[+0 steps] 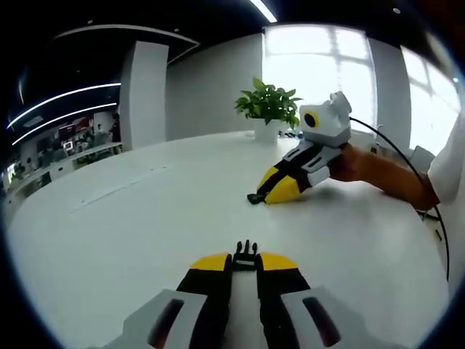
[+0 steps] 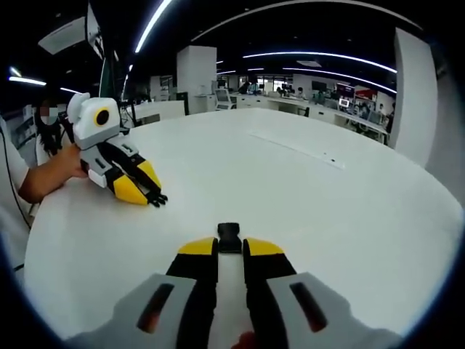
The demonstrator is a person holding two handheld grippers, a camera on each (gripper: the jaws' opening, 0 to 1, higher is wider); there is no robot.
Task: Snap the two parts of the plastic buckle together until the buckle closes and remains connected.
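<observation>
My left gripper is shut on the black pronged buckle half, whose prongs stick out past the yellow fingertips. Across the white table my right gripper rests low, a black piece poking from its tip. In the right gripper view the right gripper is shut on the black socket half. The left gripper lies at the left with the pronged half at its tip. The two halves are apart, facing each other.
A potted plant in a white pot stands at the table's far edge near the window. A person's hand holds the left gripper, and a black cable trails over the other arm. Office desks lie beyond the table.
</observation>
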